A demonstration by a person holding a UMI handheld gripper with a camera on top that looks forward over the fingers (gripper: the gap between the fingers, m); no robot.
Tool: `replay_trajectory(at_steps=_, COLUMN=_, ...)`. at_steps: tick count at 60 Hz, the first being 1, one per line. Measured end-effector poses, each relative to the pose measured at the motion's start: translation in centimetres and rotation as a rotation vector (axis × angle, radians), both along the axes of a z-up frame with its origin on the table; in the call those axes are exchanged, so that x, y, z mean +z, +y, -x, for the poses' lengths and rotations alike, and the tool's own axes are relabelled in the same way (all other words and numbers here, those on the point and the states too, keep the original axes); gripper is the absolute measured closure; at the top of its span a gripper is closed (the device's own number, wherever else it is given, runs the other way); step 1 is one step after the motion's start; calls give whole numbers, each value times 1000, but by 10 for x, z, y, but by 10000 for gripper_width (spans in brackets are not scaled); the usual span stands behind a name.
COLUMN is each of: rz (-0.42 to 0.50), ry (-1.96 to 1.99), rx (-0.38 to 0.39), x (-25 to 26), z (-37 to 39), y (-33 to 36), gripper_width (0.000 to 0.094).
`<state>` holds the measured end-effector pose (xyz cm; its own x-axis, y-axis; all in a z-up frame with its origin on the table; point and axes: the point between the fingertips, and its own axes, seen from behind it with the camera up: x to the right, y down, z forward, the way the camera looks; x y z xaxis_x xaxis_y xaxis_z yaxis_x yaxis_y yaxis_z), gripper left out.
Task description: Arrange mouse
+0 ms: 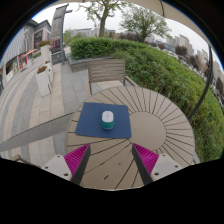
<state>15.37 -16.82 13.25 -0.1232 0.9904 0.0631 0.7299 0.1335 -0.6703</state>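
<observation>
A white and teal mouse (107, 119) lies near the middle of a dark blue mouse mat (90, 122) on a round wooden slatted table (150, 125). My gripper (111, 160) hovers over the table's near side, short of the mat. Its fingers are wide apart, with the magenta pads (77, 156) facing inward and nothing between them but bare table. The mouse is beyond the fingers, roughly in line with the gap.
A wooden bench (106, 72) stands beyond the table. A green hedge (165, 70) runs along the right and back. A paved terrace (40, 105) lies to the left, with chairs (43, 78) farther off and buildings behind.
</observation>
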Motion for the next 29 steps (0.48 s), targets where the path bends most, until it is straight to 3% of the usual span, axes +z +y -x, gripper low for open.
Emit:
replay_trajectory(at_steps=8, rz=-56, ry=26, rx=-2, x=11, z=-21, y=25, gripper_width=84)
replay_trajectory(at_steps=29, rz=7, ry=62, rx=-24, x=26, z=-39, y=82, gripper_width=83)
